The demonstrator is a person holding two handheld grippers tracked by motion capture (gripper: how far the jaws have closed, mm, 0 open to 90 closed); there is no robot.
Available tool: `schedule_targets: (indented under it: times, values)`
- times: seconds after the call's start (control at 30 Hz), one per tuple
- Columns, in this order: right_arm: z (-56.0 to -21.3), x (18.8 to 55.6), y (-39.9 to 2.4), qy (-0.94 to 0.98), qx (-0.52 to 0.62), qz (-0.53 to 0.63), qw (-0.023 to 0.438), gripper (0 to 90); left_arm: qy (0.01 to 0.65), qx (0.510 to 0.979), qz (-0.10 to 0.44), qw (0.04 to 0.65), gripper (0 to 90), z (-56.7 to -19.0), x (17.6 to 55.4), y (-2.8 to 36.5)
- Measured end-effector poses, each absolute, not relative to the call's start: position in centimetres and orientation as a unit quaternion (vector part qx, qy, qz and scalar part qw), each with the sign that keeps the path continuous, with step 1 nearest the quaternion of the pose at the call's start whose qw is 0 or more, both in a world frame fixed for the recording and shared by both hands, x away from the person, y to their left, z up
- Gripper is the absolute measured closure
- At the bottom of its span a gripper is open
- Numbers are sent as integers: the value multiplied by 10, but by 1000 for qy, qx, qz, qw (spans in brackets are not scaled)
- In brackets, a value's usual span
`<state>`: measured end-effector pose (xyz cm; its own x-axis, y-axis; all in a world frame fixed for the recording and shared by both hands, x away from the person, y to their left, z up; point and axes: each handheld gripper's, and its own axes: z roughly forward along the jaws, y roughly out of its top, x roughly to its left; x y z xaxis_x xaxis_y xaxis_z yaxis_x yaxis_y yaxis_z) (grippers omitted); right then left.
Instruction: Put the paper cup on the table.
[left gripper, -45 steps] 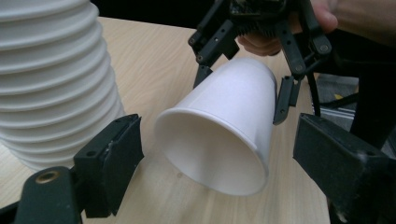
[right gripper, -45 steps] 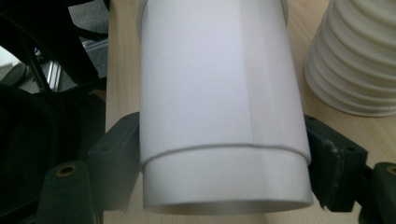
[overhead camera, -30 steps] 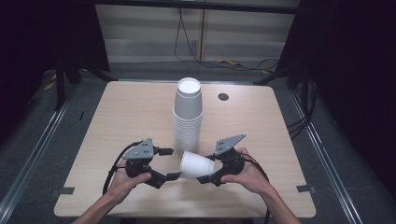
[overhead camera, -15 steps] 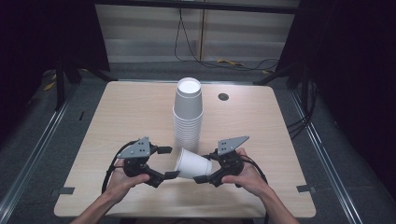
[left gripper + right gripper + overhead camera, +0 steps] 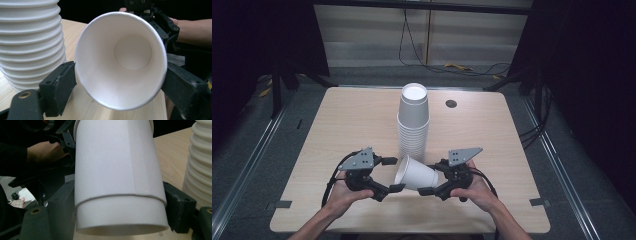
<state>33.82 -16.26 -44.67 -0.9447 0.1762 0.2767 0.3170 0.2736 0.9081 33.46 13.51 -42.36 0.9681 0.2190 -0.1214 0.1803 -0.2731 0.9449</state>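
Dark room, black drapes at the sides, pale wall panel behind, cables on the grey floor. Light wood worktop [image 5: 337, 125], bare and smooth, small dark round insert [image 5: 451, 103] near the far edge.

Tall stack of white paper cups [image 5: 413, 122] stands mid-worktop, rim up.

Single paper cup [image 5: 416, 174] lies tilted on its side in the air just in front of the stack, between the two grippers, mouth toward the person's left. Judged: very light, thin-walled, crushes easily, smooth sides that can slip; best hold is low on the stiffer base end or at the rolled rim, with gentle squeeze.

Right gripper [image 5: 432, 189]: jaws closed on the cup's base end. Left gripper [image 5: 393, 175]: jaws wide, one each side of the cup's rim, apparently not pressing.
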Motion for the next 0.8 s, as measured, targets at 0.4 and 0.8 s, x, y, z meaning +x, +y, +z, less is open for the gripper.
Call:
schedule_targets:
  times: [0.4,0.8]
  values:
    - [-447,336,-160,-793,-147,-587,66,224,136,798,16,587,9,-431,335,131]
    - [-446,334,-157,-801,-136,-580,63,225,117,804,5,583,0,-435,336,127]
